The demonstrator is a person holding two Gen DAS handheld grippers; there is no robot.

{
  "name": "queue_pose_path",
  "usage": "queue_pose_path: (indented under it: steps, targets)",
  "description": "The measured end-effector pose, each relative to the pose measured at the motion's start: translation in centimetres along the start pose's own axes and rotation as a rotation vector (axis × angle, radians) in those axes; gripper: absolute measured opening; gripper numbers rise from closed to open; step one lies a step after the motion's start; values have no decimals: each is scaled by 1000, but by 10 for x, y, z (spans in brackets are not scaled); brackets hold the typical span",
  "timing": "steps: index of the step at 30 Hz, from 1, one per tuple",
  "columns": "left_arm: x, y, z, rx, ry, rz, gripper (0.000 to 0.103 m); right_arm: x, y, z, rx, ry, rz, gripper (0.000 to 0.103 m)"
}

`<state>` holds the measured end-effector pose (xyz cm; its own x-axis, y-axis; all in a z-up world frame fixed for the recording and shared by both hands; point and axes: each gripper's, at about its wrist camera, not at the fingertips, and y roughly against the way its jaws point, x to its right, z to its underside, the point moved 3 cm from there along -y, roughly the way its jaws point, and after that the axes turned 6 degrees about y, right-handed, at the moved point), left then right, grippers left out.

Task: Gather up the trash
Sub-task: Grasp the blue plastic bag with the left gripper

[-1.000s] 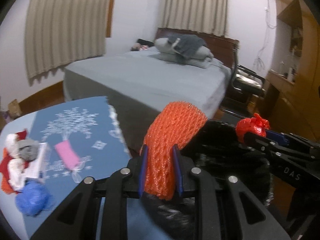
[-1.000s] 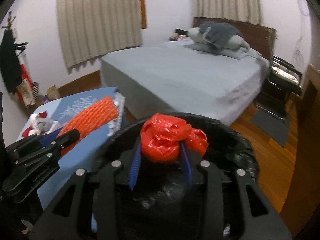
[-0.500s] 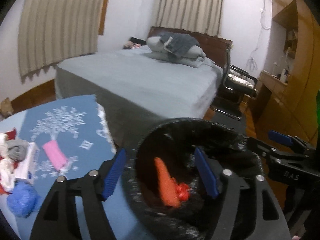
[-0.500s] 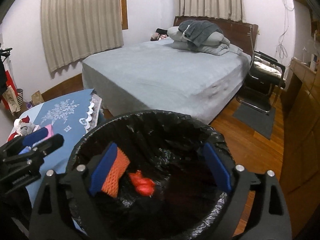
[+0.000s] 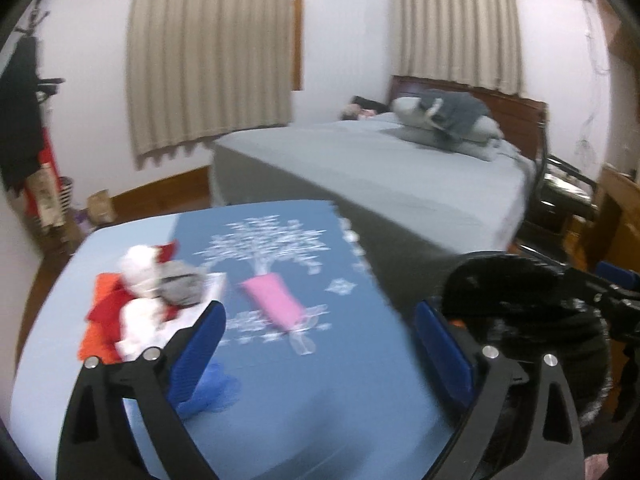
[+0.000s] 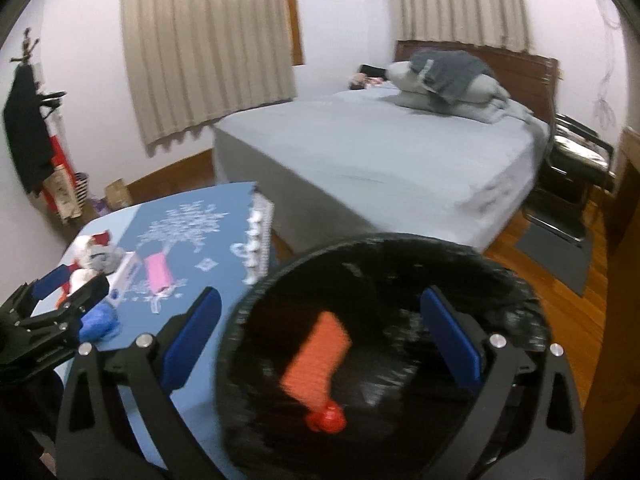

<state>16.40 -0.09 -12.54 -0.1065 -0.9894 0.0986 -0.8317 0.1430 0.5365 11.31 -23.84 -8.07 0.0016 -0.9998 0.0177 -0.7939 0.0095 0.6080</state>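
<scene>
The black-lined trash bin (image 6: 520,292) holds the orange foam net (image 6: 318,364) and the red plastic wad (image 6: 327,420); its rim also shows in the left wrist view (image 5: 520,292). My right gripper (image 6: 320,340) is open and empty above the bin. My left gripper (image 5: 320,348) is open and empty over the blue table (image 5: 340,400). On the table lie a pink packet (image 5: 274,302), a blue net ball (image 5: 212,392), a grey wad (image 5: 182,286) and a heap of white and red scraps (image 5: 128,312). The left gripper also shows in the right wrist view (image 6: 56,300).
A large grey bed (image 5: 380,172) stands behind the table and bin. A black chair (image 6: 576,164) and a dark mat (image 6: 556,248) are on the wood floor at right. A coat rack (image 5: 24,120) stands at far left by the curtains.
Both grippers opened and dropped the orange net and red wad into the bin. The left gripper has since swung left to the table; the right stays over the bin.
</scene>
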Motion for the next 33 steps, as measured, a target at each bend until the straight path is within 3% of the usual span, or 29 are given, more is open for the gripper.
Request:
queue_pose_path:
  steps: [8, 18, 33]
  targets:
    - [-62, 1, 16, -19, 49, -116, 94, -60, -21, -5, 24, 67, -98, 97]
    - [-99, -12, 40, -81, 97, -177, 87, -121, -52, 0, 20, 145, -190, 97]
    - [-127, -49, 67, -189, 172, -190, 79, -143, -72, 11, -22, 192, -203, 97]
